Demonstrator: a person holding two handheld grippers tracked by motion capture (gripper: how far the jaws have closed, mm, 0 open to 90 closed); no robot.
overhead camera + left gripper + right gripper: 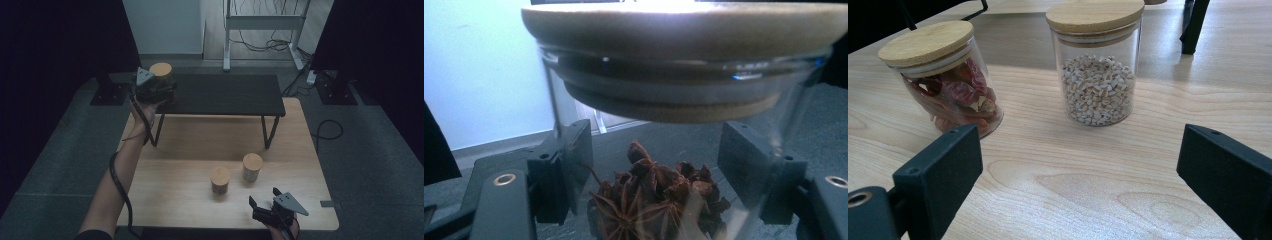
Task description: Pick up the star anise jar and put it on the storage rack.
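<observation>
Star anise is seen through the jar (pixel 674 150) clamped by the left gripper (pixel 654 170); right gripper (pixel 1080 175) jaws are held released, facing two jars.

A lab-like recording space: black curtains (pixel 60 45), floor cables (pixel 265 46), metal stand (pixel 262 22).

2 jars (pixel 220 180) side by side on the table (pixel 165 185) (1 more jar (pixel 161 75) behind, over the raised shelf (pixel 225 95))

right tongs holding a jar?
No: the right tongs stand open over bare table, short of the chilli jar and grain jar.
</observation>
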